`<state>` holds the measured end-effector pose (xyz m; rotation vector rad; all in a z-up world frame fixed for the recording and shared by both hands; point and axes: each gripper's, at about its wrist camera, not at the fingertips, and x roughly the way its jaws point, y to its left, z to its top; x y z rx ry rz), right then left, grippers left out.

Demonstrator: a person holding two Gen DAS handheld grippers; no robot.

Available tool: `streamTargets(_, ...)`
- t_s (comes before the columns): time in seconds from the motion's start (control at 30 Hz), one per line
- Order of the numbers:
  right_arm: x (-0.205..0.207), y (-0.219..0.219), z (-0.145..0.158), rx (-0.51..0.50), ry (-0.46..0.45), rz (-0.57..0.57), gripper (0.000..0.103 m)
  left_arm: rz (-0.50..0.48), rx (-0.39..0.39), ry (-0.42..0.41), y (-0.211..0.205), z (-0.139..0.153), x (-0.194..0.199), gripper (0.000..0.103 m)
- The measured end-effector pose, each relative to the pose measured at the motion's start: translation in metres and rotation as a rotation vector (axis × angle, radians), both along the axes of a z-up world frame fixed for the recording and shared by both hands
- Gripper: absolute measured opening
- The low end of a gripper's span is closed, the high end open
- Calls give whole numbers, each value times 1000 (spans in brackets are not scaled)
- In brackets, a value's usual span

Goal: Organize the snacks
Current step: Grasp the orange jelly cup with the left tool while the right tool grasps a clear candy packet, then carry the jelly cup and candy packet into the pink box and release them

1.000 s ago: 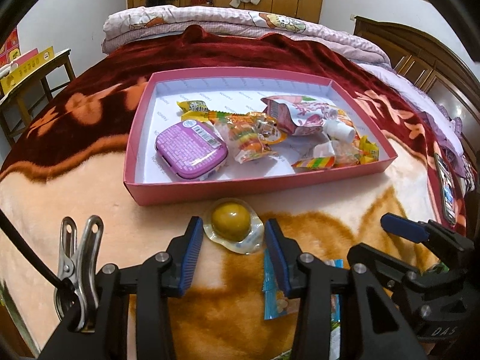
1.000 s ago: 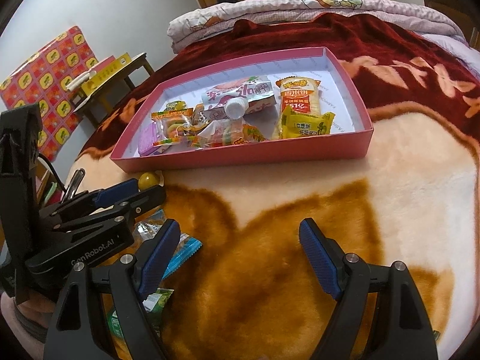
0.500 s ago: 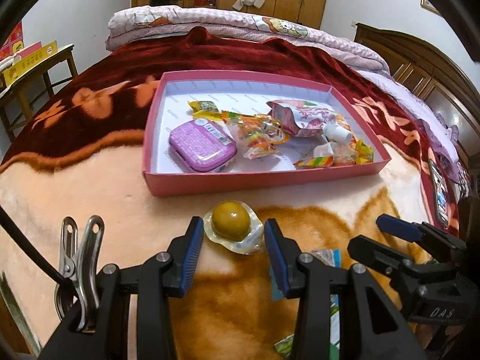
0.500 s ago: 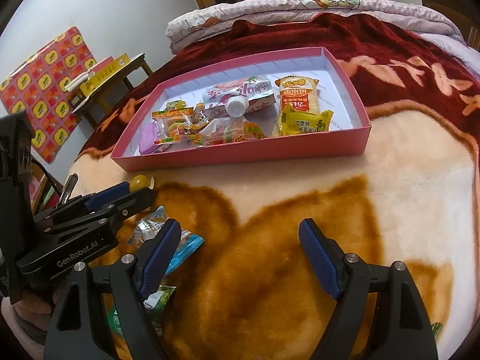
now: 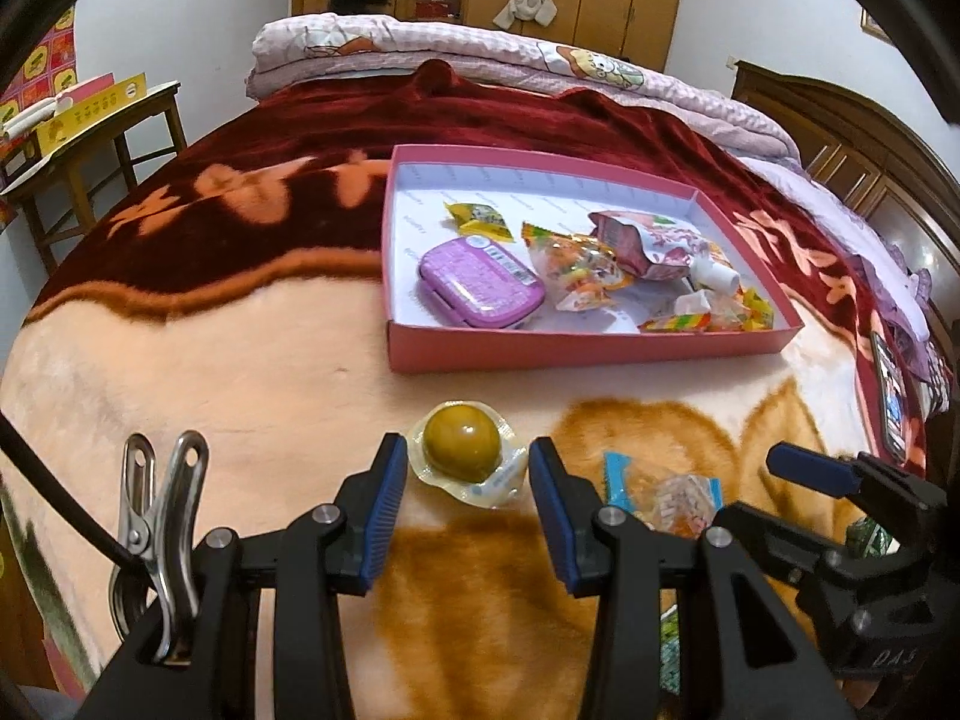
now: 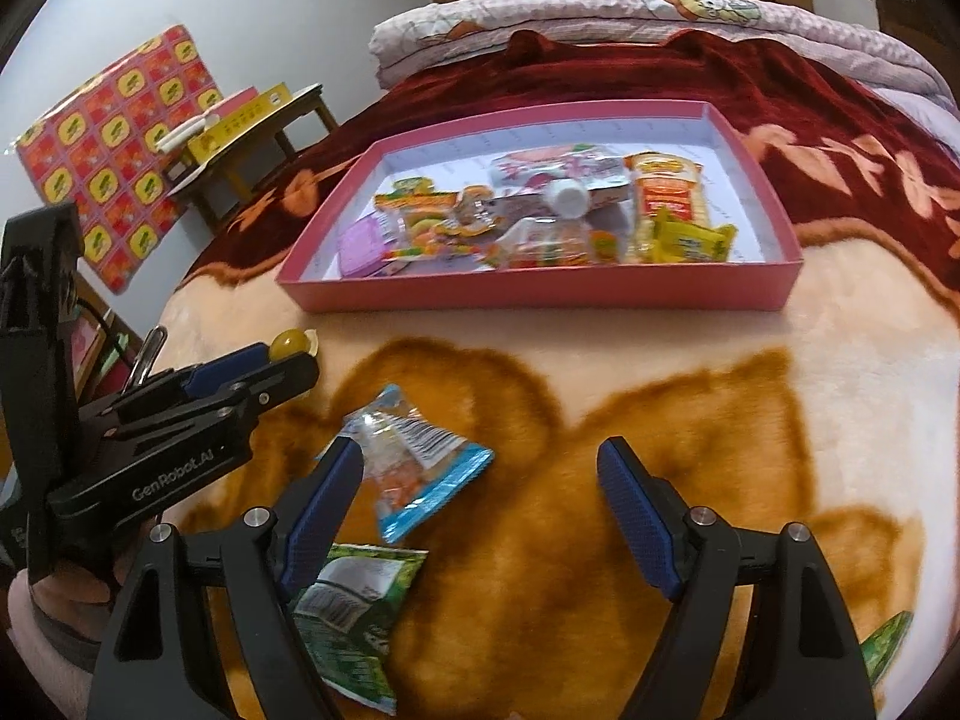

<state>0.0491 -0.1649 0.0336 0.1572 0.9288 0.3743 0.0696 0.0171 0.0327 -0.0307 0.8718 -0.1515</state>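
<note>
Snacks are now lying more to the right in the left wrist view than a second ago, and the pink tray (image 5: 576, 354) is sitting farther right too. Left tongs (image 5: 468, 471) are pinching the jelly cup (image 5: 462, 447) by its clear rim, on the blanket (image 5: 240, 372) just near the tray's front wall. Right tongs (image 6: 480, 480) are standing spread wide, holding nothing. A blue candy bag (image 6: 414, 468) is lying beside their left finger (image 6: 324, 504), and a green packet (image 6: 354, 612) is lying nearer, partly under that finger.
</note>
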Motion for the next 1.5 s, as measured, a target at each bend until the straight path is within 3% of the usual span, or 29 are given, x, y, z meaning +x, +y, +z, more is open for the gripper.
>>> streamTargets(0.43,1,29,-9,-72,1,36,71,6,-20,-11,9,1,-3,44)
streamTargets(0.63,-1,30,-8,-80,-11,38,55,8,-23,-12,10,1,-4,44)
streamTargets(0.7,-1,29,-8,-82,-15,37,41,8,-23,-12,10,1,-4,44)
streamTargets(0.83,-1,27,-7,-52,-18,47,29,8,-24,-14,11,2,-4,44)
streamTargets(1.5,-8,2,18,13,-104,16,24,-9,-29,-48,2,25,-2,44)
